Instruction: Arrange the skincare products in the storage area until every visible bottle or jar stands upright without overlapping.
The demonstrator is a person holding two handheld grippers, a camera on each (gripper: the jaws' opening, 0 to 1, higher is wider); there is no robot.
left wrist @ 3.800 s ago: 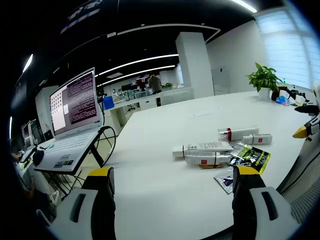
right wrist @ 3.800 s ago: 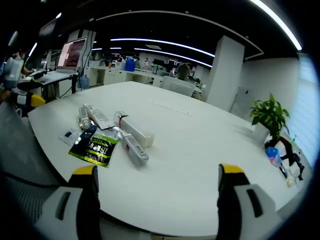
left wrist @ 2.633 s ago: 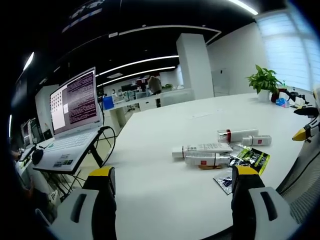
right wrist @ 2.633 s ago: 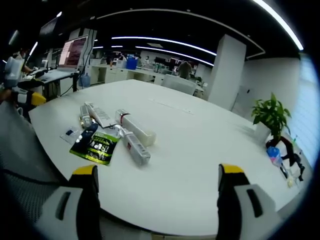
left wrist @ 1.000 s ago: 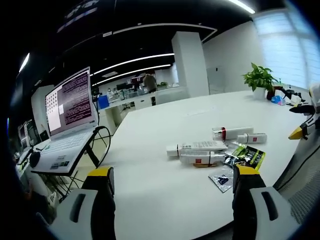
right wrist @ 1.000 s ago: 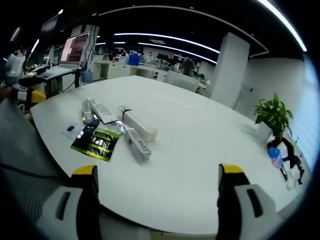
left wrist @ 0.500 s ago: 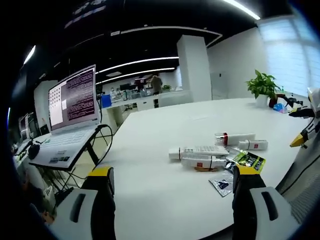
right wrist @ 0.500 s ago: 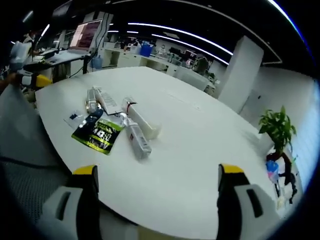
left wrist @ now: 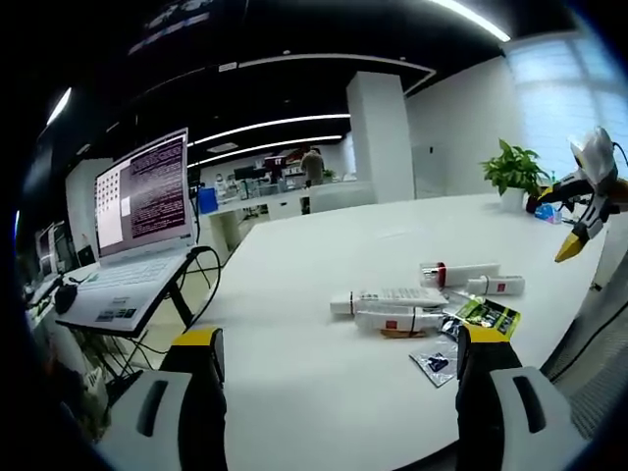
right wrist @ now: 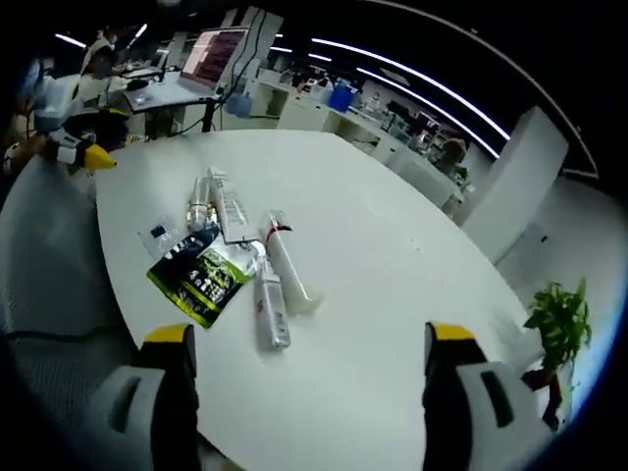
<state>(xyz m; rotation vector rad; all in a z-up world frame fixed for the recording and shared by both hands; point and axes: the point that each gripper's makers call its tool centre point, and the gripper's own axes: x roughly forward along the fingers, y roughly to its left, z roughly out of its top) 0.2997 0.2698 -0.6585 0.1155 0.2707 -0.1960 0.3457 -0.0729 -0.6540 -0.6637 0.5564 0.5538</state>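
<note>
The large round white table (right wrist: 392, 285) now lies further below the right gripper (right wrist: 306, 392), which has lifted; its fingers gape empty. Ahead of them, the white skincare tubes (right wrist: 257, 265) and green-black sachet (right wrist: 199, 279) lie flat, untouched. The left gripper (left wrist: 339, 392) is also open.

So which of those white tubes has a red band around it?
The long tube farthest from the green packet; its red band sits near one end, while the others lack one.

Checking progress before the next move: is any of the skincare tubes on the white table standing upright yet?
No: in the right gripper view the tubes all lie flat on the white table, clustered beside the green sachet.
</note>
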